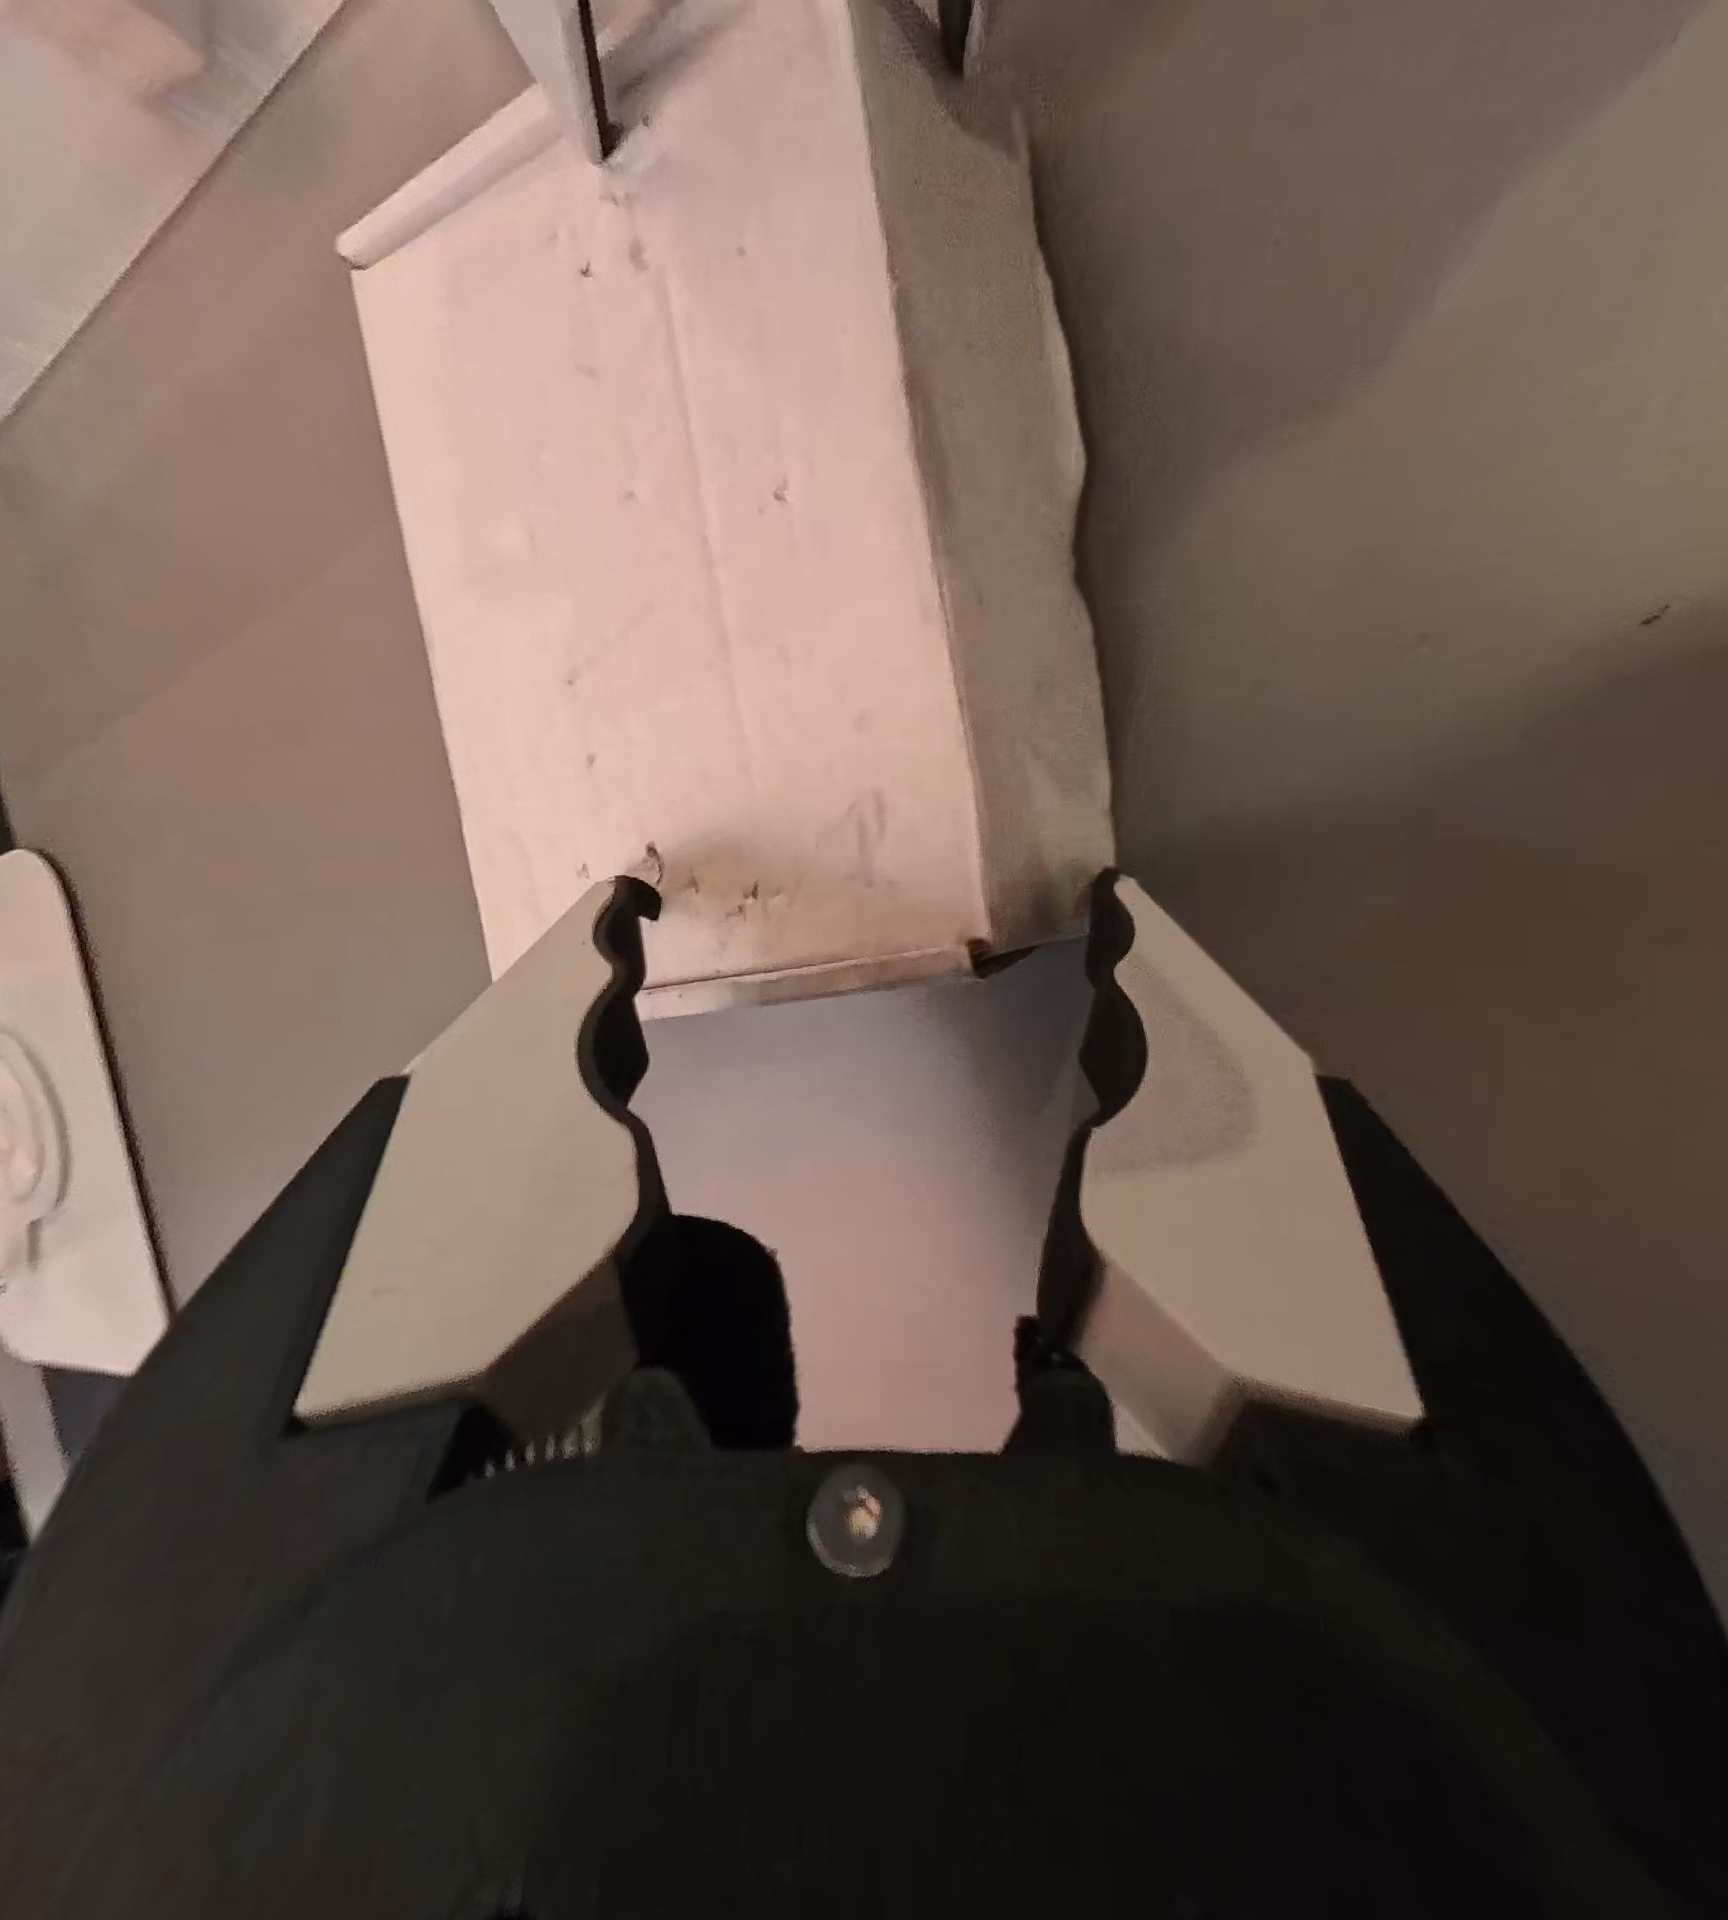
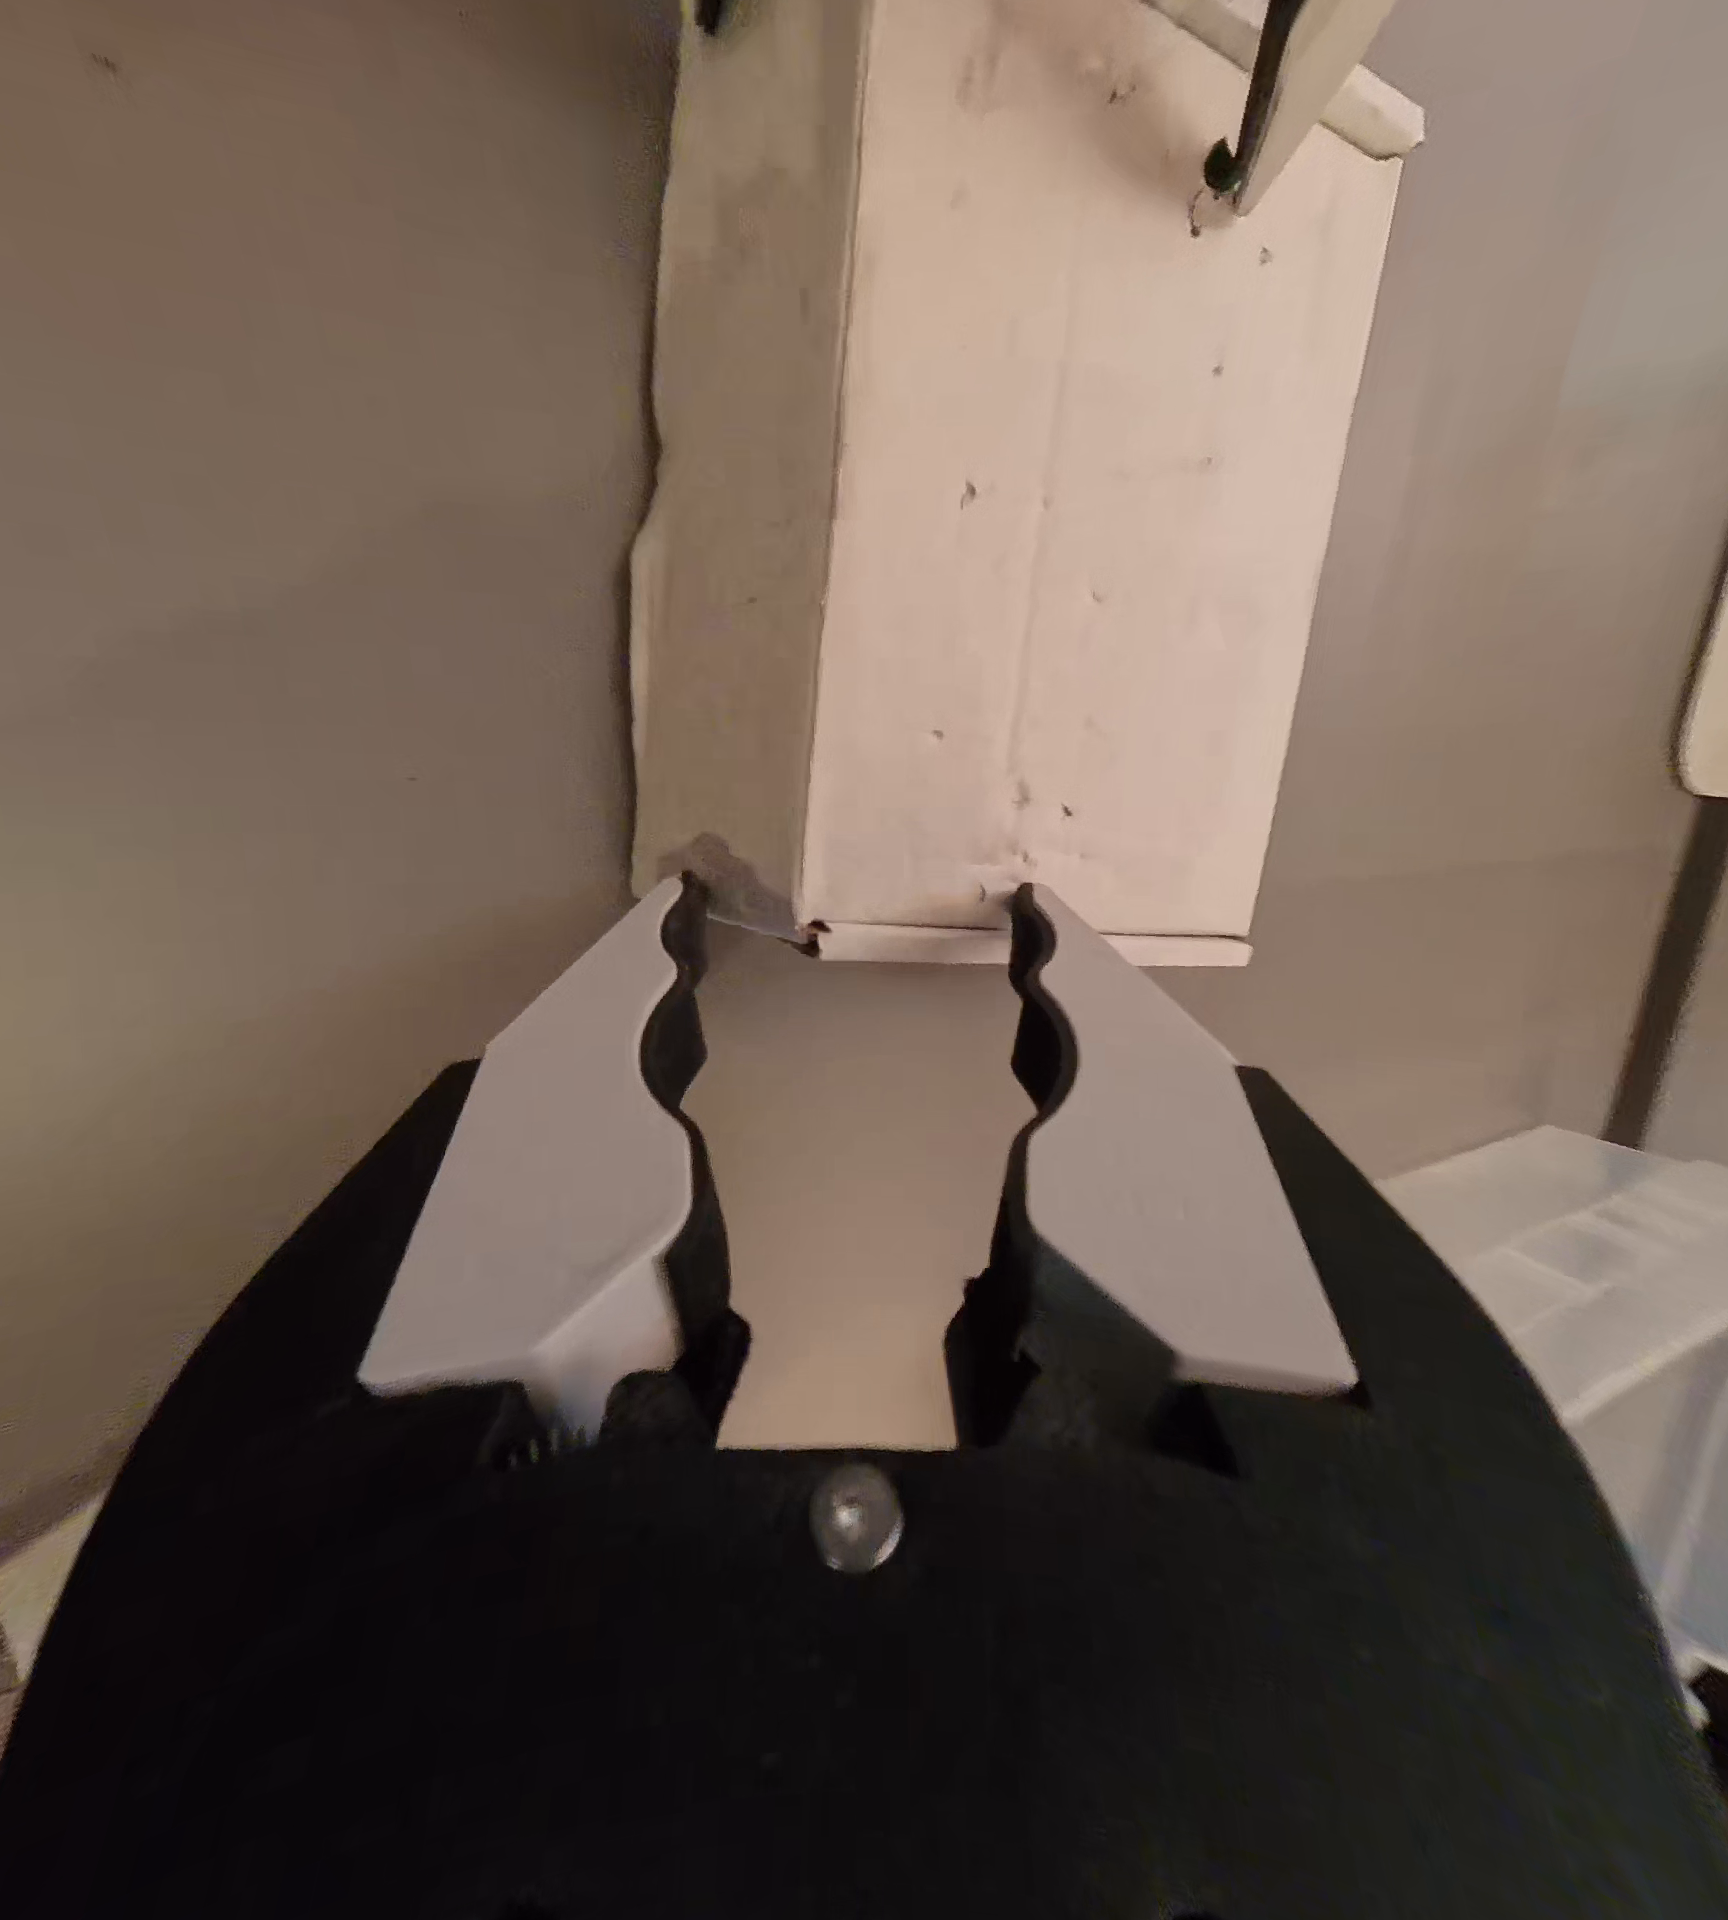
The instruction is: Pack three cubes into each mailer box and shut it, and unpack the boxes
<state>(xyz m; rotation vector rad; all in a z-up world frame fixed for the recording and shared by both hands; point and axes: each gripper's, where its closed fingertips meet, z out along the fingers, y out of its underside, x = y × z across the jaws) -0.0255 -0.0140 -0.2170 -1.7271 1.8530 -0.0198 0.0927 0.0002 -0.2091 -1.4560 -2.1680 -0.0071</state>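
a clear bin [image 2: 1566, 1330] is seen only in the right wrist view, while the closed mailer box [image 1: 694, 540] is flanked at opposite ends by the left gripper [image 1: 865, 899] and right gripper [image 2: 855, 904], both spread apart and empty, with bare table [image 1: 1411, 623] beside.

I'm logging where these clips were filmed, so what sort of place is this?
Probably a home or small workroom tabletop: a scuffed white mailer box lies shut on a plain grey table, with a translucent plastic storage bin at its edge.
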